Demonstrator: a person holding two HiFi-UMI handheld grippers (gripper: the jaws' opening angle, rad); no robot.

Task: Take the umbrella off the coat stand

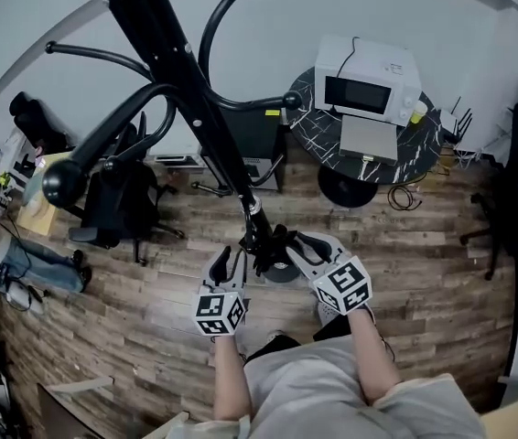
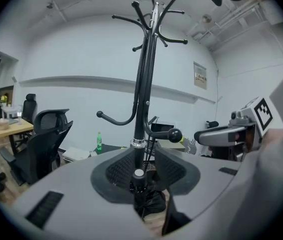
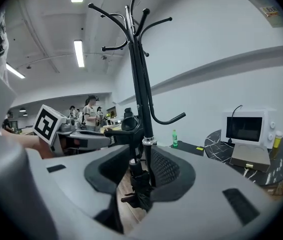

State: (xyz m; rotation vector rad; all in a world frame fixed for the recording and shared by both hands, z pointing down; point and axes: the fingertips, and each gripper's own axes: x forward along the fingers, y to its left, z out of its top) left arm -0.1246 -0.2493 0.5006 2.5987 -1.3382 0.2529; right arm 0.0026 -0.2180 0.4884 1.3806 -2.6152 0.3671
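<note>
A black coat stand (image 1: 204, 108) rises from a round base (image 1: 284, 271) on the wood floor. Low beside its pole (image 2: 144, 99) hangs a folded black umbrella (image 2: 142, 196), its round cap (image 2: 139, 173) uppermost. My left gripper (image 2: 145, 171) is open, with the umbrella between its jaws and a gap showing on the right side. My right gripper (image 3: 139, 171) is open too; the umbrella (image 3: 136, 184) and the pole (image 3: 140, 94) stand between its pads without being squeezed. In the head view both grippers, left (image 1: 230, 262) and right (image 1: 288, 245), flank the umbrella (image 1: 261, 250).
Curved hooks with ball ends (image 1: 62, 183) jut out from the stand. A microwave (image 1: 367, 80) sits on a round black table (image 1: 307, 122) behind. Office chairs (image 1: 117, 199) (image 1: 515, 199) stand left and right. A person sits at far left (image 1: 21, 259). A green bottle (image 3: 174, 138) is on a low cabinet.
</note>
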